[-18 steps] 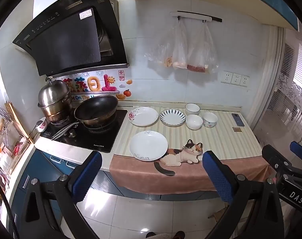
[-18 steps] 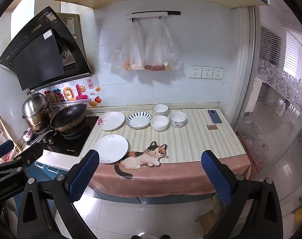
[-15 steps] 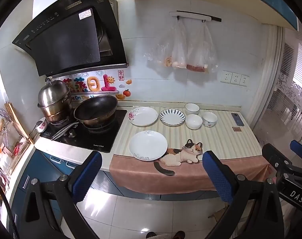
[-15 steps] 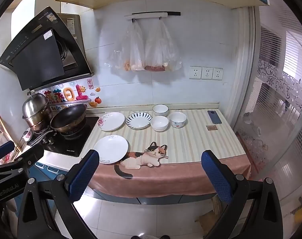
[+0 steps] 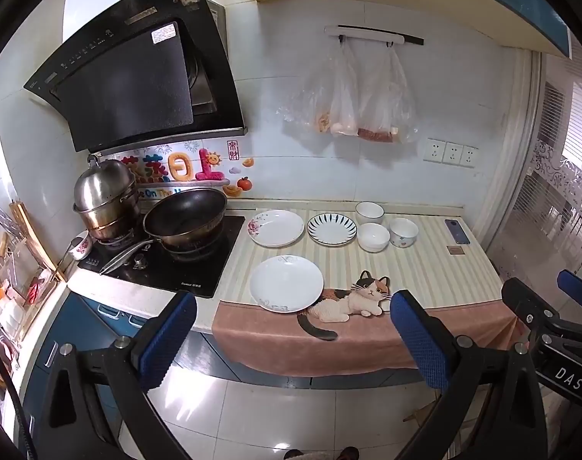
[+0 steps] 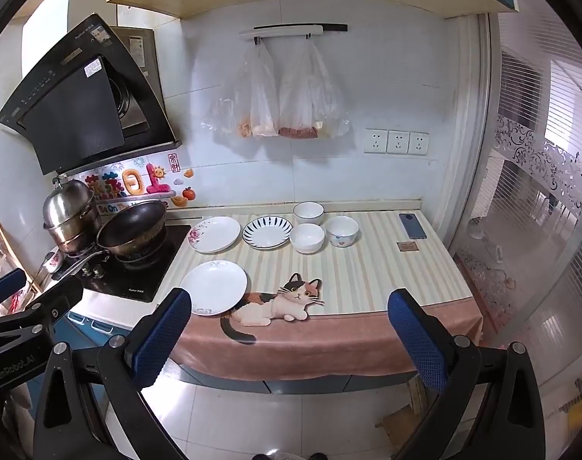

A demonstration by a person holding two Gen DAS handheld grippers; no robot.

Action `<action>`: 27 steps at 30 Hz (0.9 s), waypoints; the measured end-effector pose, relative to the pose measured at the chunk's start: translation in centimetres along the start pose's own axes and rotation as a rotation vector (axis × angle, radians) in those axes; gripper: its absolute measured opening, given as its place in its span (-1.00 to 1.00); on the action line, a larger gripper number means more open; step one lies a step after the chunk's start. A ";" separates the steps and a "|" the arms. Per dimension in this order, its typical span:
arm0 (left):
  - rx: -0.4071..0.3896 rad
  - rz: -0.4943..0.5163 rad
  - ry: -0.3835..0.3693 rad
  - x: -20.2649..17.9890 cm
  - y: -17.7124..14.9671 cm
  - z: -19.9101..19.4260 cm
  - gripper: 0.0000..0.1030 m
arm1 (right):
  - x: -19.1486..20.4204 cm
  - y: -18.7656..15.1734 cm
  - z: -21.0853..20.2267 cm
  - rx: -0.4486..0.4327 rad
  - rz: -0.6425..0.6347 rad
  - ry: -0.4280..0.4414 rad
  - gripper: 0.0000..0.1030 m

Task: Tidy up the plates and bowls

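On the striped counter mat lie a plain white plate (image 5: 286, 283) (image 6: 214, 286) near the front, a flowered plate (image 5: 276, 227) (image 6: 214, 234) and a blue-striped plate (image 5: 331, 229) (image 6: 267, 233) behind it. Three bowls stand to their right: a white bowl at the wall (image 5: 369, 212) (image 6: 308, 212), a white bowl in front of it (image 5: 374, 236) (image 6: 307, 237) and a patterned bowl (image 5: 403, 232) (image 6: 341, 230). My left gripper (image 5: 291, 337) and right gripper (image 6: 289, 337) hang open in front of the counter, well short of the dishes, nothing between their fingers.
A stove (image 5: 168, 264) with a black wok (image 5: 185, 216) and a steel pot (image 5: 105, 199) fills the counter's left. A phone (image 5: 456, 231) and a small card (image 5: 455, 250) lie at the right end. Plastic bags (image 5: 352, 103) hang on the wall. A cat picture (image 5: 352, 299) marks the mat's front.
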State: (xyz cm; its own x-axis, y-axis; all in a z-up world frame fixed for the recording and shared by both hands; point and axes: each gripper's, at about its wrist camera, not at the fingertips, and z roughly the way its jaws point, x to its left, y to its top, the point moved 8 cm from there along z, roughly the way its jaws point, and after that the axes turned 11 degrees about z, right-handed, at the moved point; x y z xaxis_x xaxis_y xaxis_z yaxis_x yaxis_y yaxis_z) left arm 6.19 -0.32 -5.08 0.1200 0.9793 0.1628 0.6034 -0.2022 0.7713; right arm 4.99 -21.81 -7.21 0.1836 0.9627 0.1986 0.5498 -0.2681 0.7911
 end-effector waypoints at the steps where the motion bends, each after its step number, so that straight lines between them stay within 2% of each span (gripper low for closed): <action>1: -0.003 0.001 0.001 0.0 -0.1 -0.1 1.00 | -0.3 0.1 -0.1 0.000 -0.001 -0.001 1.00; 27: 0.000 0.002 -0.001 0.0 0.1 -0.3 1.00 | 0.0 0.0 -0.3 0.002 -0.001 -0.004 1.00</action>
State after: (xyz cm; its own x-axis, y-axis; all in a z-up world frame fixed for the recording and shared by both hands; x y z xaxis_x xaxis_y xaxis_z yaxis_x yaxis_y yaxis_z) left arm 5.98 -0.29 -4.83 0.1220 0.9789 0.1640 0.6029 -0.2043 0.7712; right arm 4.72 -21.78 -7.07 0.1867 0.9628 0.1956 0.5516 -0.2674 0.7901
